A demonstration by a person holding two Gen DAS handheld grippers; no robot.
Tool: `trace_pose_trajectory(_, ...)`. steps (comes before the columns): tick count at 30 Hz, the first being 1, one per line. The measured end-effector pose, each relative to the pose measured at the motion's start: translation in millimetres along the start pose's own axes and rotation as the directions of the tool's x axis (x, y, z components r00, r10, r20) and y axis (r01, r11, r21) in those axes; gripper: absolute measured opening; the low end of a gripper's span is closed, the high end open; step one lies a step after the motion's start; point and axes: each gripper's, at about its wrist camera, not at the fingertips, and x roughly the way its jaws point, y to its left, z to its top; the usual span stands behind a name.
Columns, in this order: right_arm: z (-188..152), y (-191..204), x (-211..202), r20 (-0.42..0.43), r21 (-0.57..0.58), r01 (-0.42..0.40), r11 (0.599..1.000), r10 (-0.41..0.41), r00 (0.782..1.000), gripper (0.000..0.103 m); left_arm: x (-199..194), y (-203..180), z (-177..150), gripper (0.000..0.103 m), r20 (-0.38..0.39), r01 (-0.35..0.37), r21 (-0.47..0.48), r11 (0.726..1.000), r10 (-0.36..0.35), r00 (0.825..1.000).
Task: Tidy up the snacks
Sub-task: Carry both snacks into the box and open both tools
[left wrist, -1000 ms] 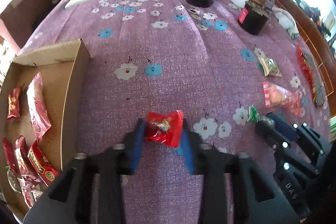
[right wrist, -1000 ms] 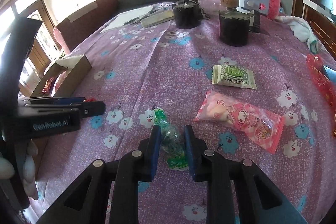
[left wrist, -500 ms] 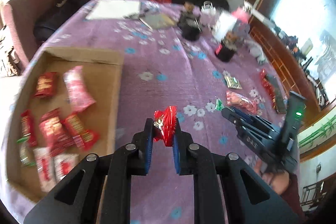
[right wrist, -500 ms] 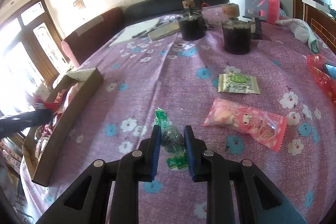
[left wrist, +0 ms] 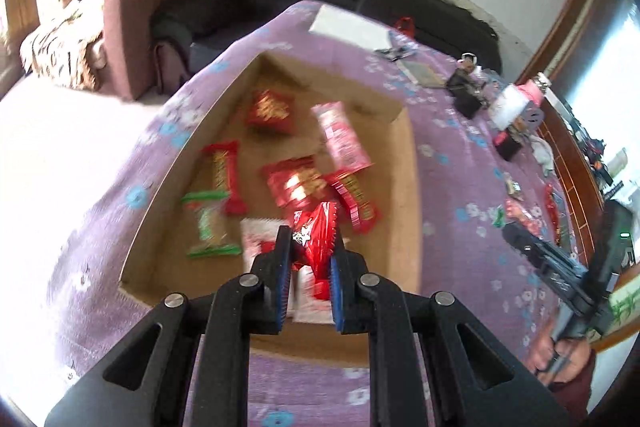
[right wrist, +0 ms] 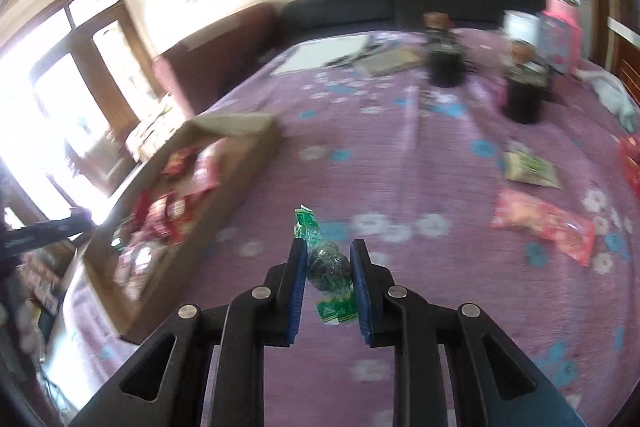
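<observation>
Left gripper (left wrist: 308,259): closed tight on a red snack (left wrist: 316,231). It holds the snack up in the air, over the near part of the box (left wrist: 404,187).
Red snack: a shiny red bag, squeezed between the two blue pads.
Box: a flat brown cardboard box on the left side of the table (left wrist: 452,187). It already has snacks lying in it.
In the box: a red square bag (left wrist: 270,111) at the far end, a pink bag (left wrist: 342,137) beside it, a long red bar (left wrist: 222,173), a green pack (left wrist: 208,225) and more red packs near the middle.
Right gripper (right wrist: 326,277): closed tight on a green candy (right wrist: 328,263). It holds the candy up above the table, a little way to the right of the box.
Green candy: a round sweet in a green see-through wrapper, with twisted ends poking out past the pads.
Table: covered with a purple cloth with white and blue flowers.
Still on the table: a pink pack (right wrist: 544,227) and a pale green pack (right wrist: 530,169), both on the right side, well apart from the box.
Far end of the table: two dark jars (right wrist: 444,63), white paper (right wrist: 324,53) and a pink thing, all blurry.
Person: a hand (left wrist: 556,351) holds the right gripper's handle at the right edge of the left view.
</observation>
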Motion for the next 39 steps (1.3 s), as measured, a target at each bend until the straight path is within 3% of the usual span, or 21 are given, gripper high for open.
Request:
trace_pose_trajectory(8, 9, 90, 17, -0.06, -0.097, -0.105, 0.99, 0.099, 0.993, 0.022, 20, 26, -8, 0.014, -0.035, -0.056, -0.036, 0.998, 0.054, 0.998)
trace_pose_trajectory(17, 5, 150, 57, -0.131, -0.189, -0.083, 0.978, 0.059, 0.99, 0.022, 29, 42, -13, 0.015, -0.065, -0.048, -0.076, 0.996, 0.043, 0.997)
trace_pose_trajectory(19, 4, 154, 66, -0.142, -0.205, -0.059, 0.977, 0.03, 0.989, 0.023, 27, 43, -14, 0.015, -0.066, -0.037, -0.077, 0.996, 0.032, 0.997)
trace_pose_trajectory(21, 2, 159, 69, -0.135, -0.232, -0.04, 0.972, 0.009, 0.991, 0.025, 24, 42, -15, 0.026, -0.062, -0.027, -0.077, 0.997, 0.022, 0.998)
trace_pose_trajectory(23, 0, 164, 69, -0.109, -0.264, -0.011, 0.964, -0.019, 0.994, 0.025, 18, 42, -16, 0.057, -0.044, -0.017, -0.081, 0.997, 0.014, 0.999)
trace_pose_trajectory(24, 0, 166, 69, -0.102, -0.271, -0.003, 0.962, -0.026, 0.994, 0.025, 14, 43, -16, 0.06, -0.024, -0.001, -0.087, 0.996, -0.001, 1.0)
trace_pose_trajectory(28, 2, 166, 61, -0.066, -0.268, 0.007, 0.963, -0.026, 0.997, 0.04, 2, 45, -17, 0.062, 0.015, 0.004, -0.108, 0.994, -0.002, 1.0)
trace_pose_trajectory(32, 4, 155, 40, -0.012, -0.211, 0.017, 0.977, -0.02, 1.0, 0.048, -15, 40, -22, 0.062, 0.057, -0.006, -0.112, 0.994, 0.012, 0.998)
trace_pose_trajectory(39, -2, 129, 13, 0.031, -0.127, 0.018, 0.992, -0.014, 0.999, 0.056, -44, 5, -35, 0.063, 0.163, -0.162, -0.023, 0.987, 0.163, 0.973)
